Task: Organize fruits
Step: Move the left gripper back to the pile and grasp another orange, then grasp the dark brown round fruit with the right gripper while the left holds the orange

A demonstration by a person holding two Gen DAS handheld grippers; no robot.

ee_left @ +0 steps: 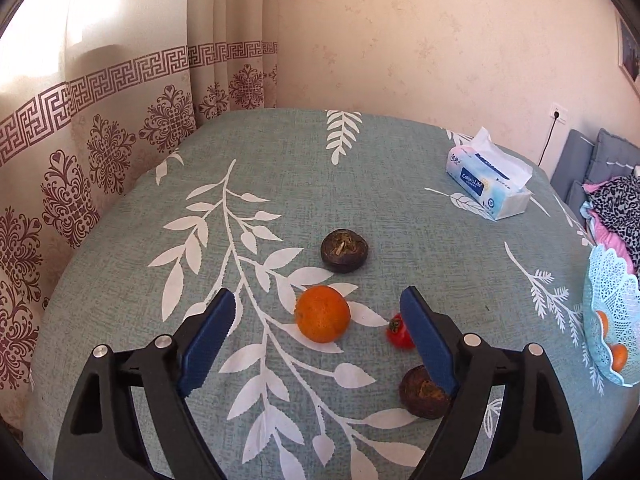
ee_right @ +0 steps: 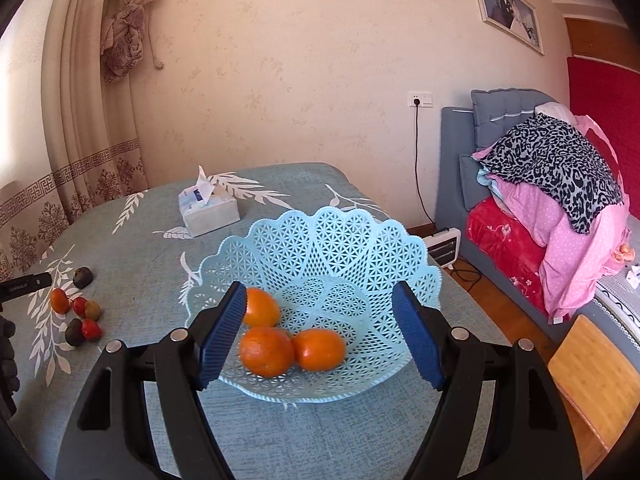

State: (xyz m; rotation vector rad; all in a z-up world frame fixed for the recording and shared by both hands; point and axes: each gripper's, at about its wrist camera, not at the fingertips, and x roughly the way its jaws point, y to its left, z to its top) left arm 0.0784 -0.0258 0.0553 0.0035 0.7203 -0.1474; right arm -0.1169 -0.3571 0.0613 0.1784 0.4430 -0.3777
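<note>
In the left wrist view an orange [ee_left: 322, 313] lies on the leaf-patterned tablecloth, between the fingers of my open, empty left gripper [ee_left: 318, 304]. A dark brown fruit [ee_left: 345, 250] lies beyond it, a small red fruit [ee_left: 400, 332] and another brown fruit [ee_left: 422, 394] sit by the right finger. In the right wrist view my right gripper [ee_right: 320, 304] is open and empty over a light blue lattice basket [ee_right: 340, 240] holding three oranges [ee_right: 267, 351]. Several small red and brown fruits [ee_right: 80, 314] lie at the far left.
A tissue pack [ee_left: 490, 178] stands at the back of the table, also seen in the right wrist view [ee_right: 208, 208]. The basket's edge [ee_left: 612, 312] shows at the right of the left wrist view. Curtains hang left; a sofa with piled clothes [ee_right: 552, 184] stands right.
</note>
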